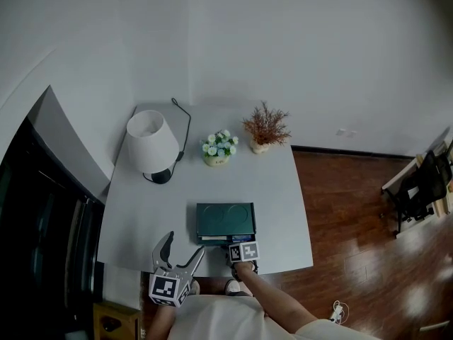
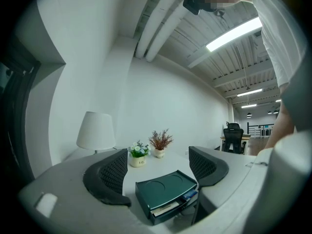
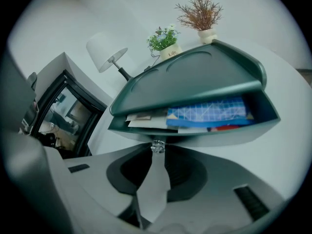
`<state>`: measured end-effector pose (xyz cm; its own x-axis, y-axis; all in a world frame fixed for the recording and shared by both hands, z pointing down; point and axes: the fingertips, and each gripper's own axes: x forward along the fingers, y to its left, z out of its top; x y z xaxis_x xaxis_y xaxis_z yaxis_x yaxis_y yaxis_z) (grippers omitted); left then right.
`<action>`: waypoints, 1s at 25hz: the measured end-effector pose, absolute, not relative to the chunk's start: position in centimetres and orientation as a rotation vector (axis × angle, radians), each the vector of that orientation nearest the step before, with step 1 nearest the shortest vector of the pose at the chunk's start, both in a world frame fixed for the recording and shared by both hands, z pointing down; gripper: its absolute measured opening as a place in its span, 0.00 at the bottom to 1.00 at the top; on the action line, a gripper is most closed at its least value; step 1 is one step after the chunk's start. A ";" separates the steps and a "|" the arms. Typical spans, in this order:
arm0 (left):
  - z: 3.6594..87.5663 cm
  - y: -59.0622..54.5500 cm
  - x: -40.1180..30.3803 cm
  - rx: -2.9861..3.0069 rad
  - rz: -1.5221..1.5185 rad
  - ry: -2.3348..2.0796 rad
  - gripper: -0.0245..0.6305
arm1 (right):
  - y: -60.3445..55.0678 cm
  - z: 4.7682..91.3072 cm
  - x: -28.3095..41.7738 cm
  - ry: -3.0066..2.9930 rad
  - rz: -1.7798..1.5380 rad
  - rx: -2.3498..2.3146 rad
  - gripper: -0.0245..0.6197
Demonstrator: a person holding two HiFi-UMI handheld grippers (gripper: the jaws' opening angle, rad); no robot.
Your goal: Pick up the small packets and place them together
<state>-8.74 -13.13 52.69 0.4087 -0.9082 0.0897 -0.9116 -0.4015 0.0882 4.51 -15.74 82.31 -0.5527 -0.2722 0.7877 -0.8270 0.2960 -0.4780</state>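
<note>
Pinching drawer knob with right gripper | packets inside drawer | left gripper: jaws apart, empty

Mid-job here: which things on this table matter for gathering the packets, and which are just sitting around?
Job: packets; green box; its open drawer; right gripper, shut on the drawer knob; left gripper, open.
Lying about: lamp; flower pot; dried plant.

Dim, cool, greyish light all round. A ceiling strip light blows out in the left gripper view. Both gripper views are heavy fisheye with black corners, and the right gripper up close looks soft.
</note>
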 end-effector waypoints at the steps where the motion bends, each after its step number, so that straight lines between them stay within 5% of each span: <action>1: 52.8 -13.2 -8.7 2.530 0.040 -1.641 0.61 | -14.7 82.4 4.4 -1.986 1.246 0.957 0.16; 17: 54.0 -13.6 -7.2 2.547 0.050 -1.562 0.61 | -6.6 83.2 4.5 -1.972 1.244 0.842 0.17; 22: 54.0 -13.8 -7.0 2.554 0.050 -1.553 0.61 | -5.7 81.2 4.7 -2.050 1.249 0.757 0.34; 25: 53.8 -14.0 -7.1 2.556 0.046 -1.558 0.61 | -5.2 77.7 4.3 -2.170 1.247 0.682 0.35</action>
